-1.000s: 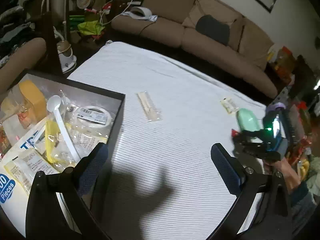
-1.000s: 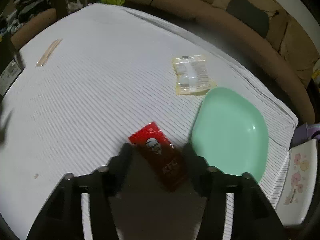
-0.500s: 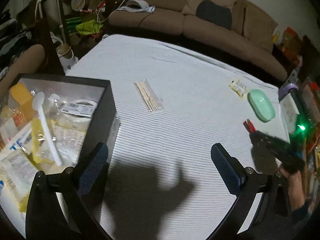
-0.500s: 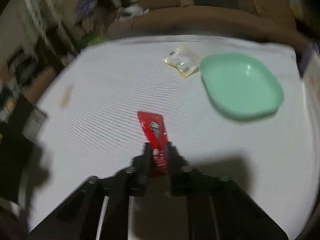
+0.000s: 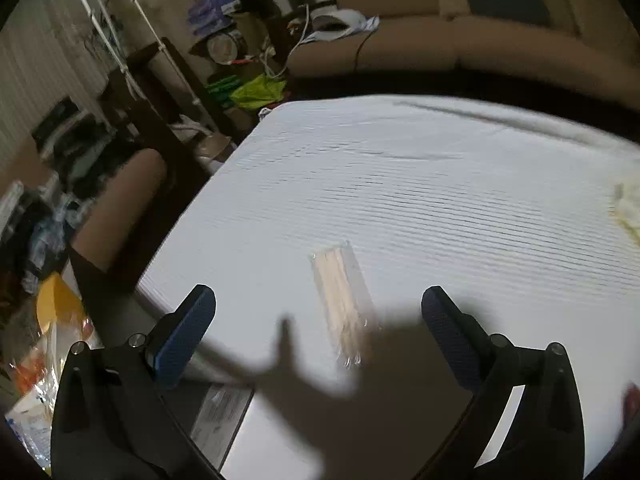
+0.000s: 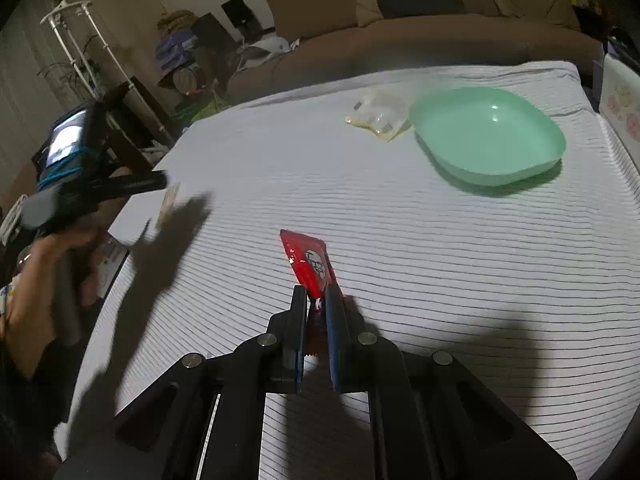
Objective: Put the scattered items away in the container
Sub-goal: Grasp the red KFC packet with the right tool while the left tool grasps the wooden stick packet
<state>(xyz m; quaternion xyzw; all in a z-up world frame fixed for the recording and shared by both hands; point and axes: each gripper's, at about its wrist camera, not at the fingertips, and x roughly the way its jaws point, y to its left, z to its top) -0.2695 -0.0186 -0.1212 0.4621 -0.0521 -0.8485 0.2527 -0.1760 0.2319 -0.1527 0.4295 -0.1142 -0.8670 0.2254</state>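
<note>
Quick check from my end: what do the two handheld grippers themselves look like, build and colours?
Both share one build: black linkage frames with silver screw heads and flat fingers faced with textured blue pads. The left gripper appears in the right wrist view carrying a lit screen and blue cable loops; the right gripper matches.

Green bowl point(image 6: 486, 134) blocks the cloth's point(image 6: 440, 248) far right

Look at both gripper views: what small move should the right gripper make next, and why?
Probably lift and carry toward the black box at the table's left edge. The right gripper is already shut on the red ketchup sachet, whose free end sticks out ahead, so nothing remains but moving it.
</note>
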